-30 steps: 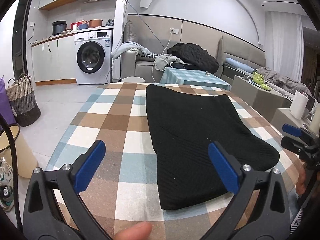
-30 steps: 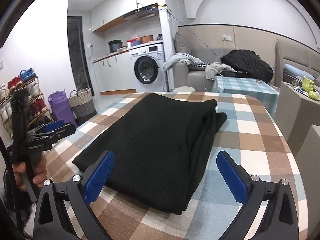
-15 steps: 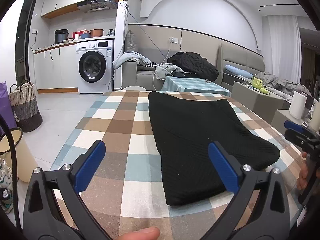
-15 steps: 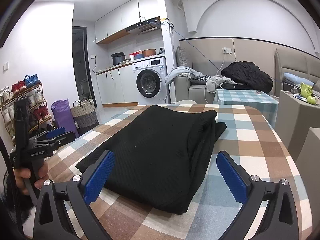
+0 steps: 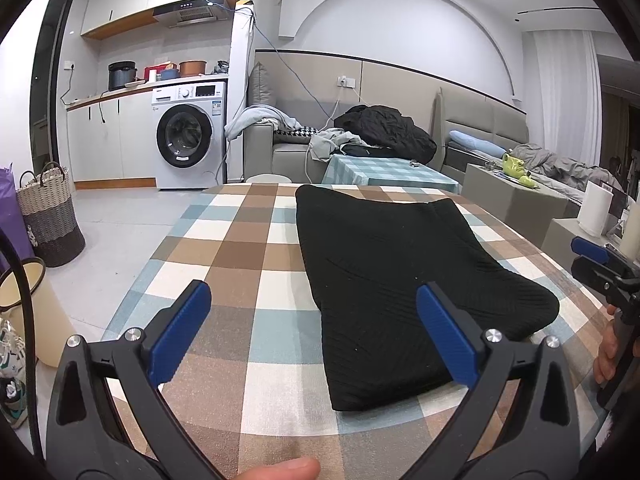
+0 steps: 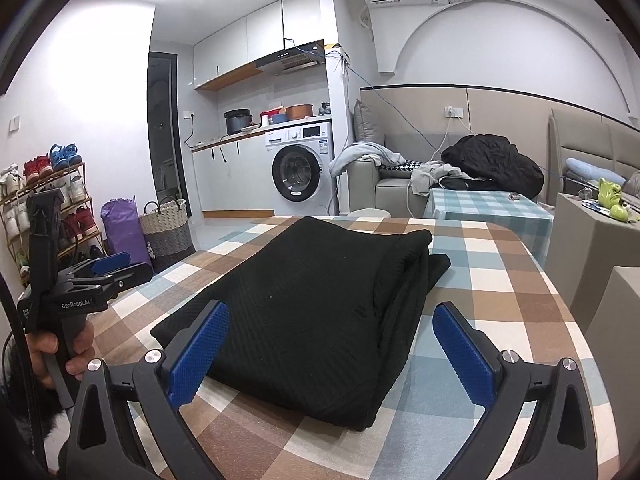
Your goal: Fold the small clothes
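Observation:
A black knitted garment point(image 5: 396, 276) point(image 6: 316, 304) lies folded in a long flat stack on the checked tablecloth point(image 5: 240, 264) point(image 6: 496, 292). My left gripper point(image 5: 314, 330) stands open above the table's near edge, its right pad over the garment's near left corner and nothing between the fingers. My right gripper point(image 6: 328, 344) is open too, held over the garment's near end without touching it. In the right wrist view the left gripper point(image 6: 112, 268) shows at the left, held by a hand. The right gripper point(image 5: 592, 256) shows at the right edge of the left wrist view.
A washing machine point(image 5: 188, 136), a woven basket point(image 5: 48, 208) and a sofa with clothes point(image 5: 384, 132) stand behind the table. A small checked side table point(image 6: 484, 208) and grey boxes point(image 6: 592, 232) lie to the right. A shoe rack point(image 6: 48, 200) stands at the left.
Both grippers have tilted up and drawn back slightly, so the garment sits lower in both views. Both stay open; the garment has not moved.

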